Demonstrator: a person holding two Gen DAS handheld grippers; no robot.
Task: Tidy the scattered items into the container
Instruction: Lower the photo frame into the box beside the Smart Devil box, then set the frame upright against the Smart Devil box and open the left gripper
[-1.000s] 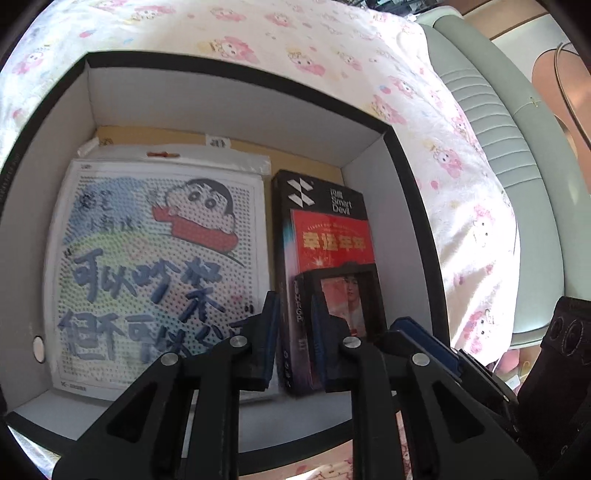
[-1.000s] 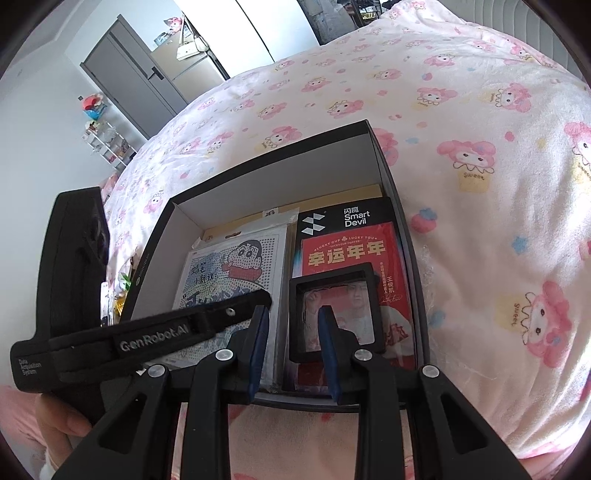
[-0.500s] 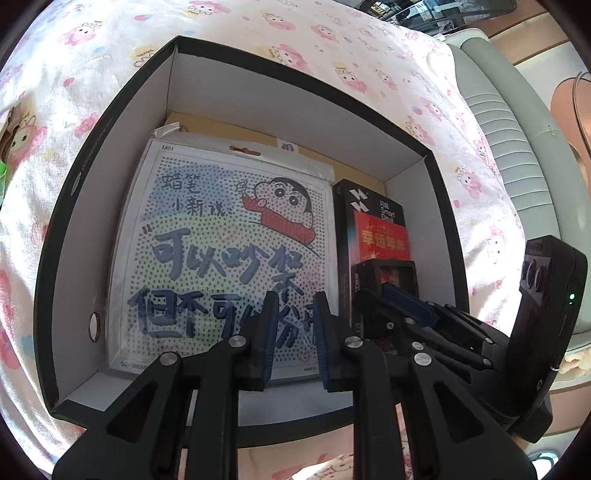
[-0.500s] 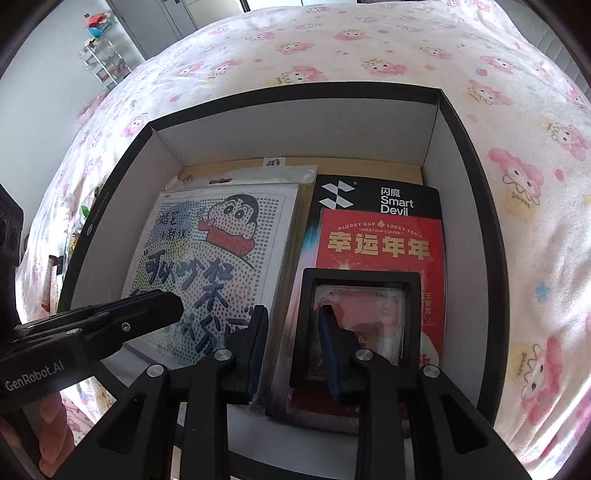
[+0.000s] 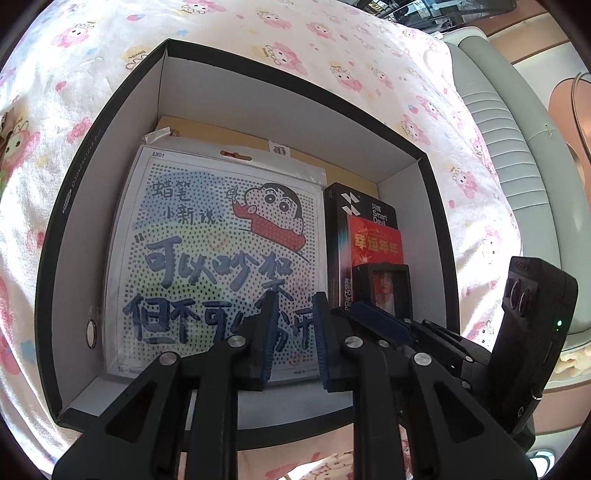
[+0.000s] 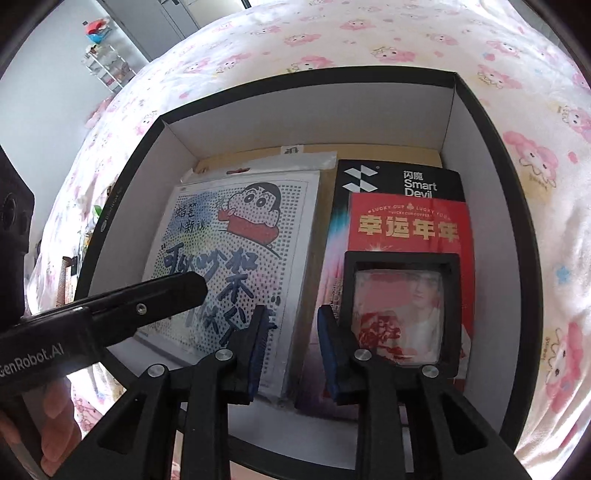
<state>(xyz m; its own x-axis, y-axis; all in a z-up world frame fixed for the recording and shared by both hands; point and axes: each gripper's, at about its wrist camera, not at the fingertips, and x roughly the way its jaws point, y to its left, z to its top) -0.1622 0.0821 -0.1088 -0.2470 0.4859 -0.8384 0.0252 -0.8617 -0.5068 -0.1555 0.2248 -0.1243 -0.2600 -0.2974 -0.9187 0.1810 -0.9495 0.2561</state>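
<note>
A black box with white inner walls sits on the bed. Flat on its floor lie a cartoon bead sheet, a black Smart Devil carton, a red packet and, on top of that, a small black photo frame. My left gripper hovers over the sheet's near edge, slightly open and empty. My right gripper hangs over the seam between sheet and carton, just left of the frame, open with nothing between its pads.
A bedsheet with pink cartoon print surrounds the box. A grey-green padded headboard runs along the right. In the right wrist view a hand holds the left gripper's arm, and a shelf stands far back.
My left gripper has slid left, from over the black carton to over the cartoon sheet. The right gripper has dropped lower and tipped down into the box. The items have not moved.
</note>
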